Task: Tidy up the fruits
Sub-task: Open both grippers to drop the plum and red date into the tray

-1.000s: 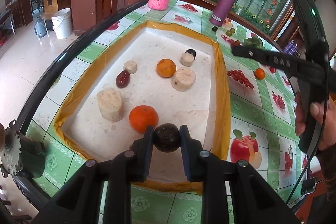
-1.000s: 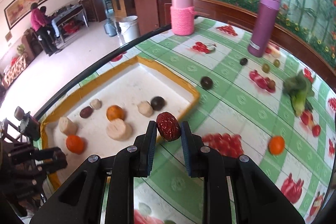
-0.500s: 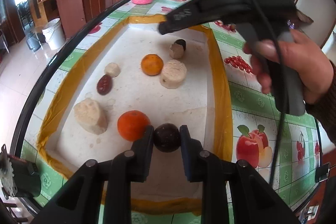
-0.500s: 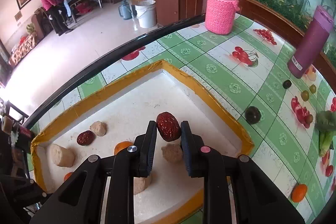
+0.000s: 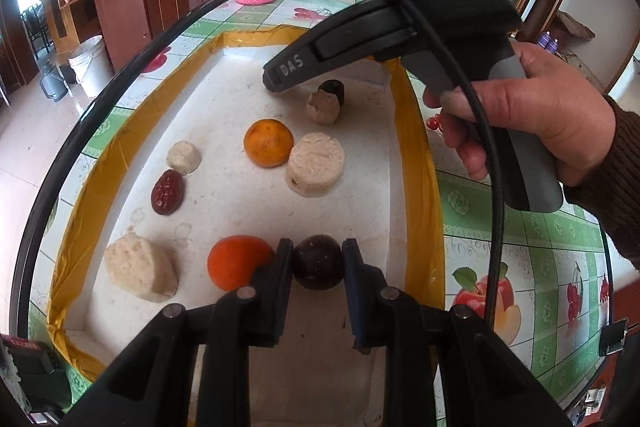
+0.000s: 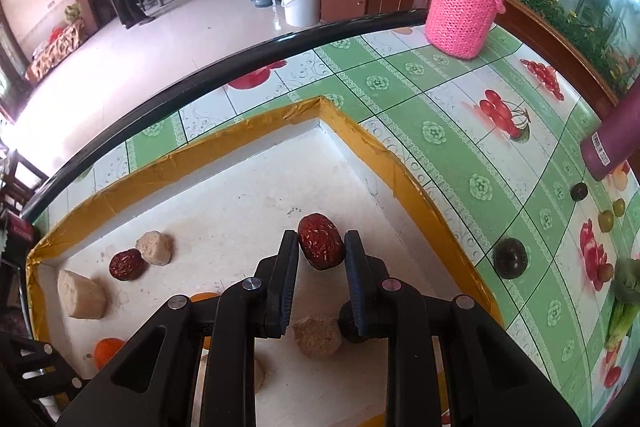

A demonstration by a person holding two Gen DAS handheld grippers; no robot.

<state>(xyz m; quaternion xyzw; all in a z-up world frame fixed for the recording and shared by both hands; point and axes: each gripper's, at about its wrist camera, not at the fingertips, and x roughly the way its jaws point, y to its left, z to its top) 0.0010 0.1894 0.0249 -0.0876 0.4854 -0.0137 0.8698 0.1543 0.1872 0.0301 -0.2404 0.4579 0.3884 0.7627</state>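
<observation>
Left gripper [image 5: 318, 263] jaws grasp 1 dark fruit [image 5: 319, 261] (round); right gripper [image 6: 322, 247] jaws grasp 1 date [image 6: 321, 241].

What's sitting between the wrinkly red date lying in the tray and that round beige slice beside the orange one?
In the left wrist view, the stretch of tray floor from the date to the beige slice is bare; the orange fruit sits just beyond that line.

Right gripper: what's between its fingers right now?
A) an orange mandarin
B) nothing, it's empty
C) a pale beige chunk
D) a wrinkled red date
D: the right gripper is clamped on a wrinkled red date, held over the white tray; the pale chunk lies on the tray floor below the fingers.
</observation>
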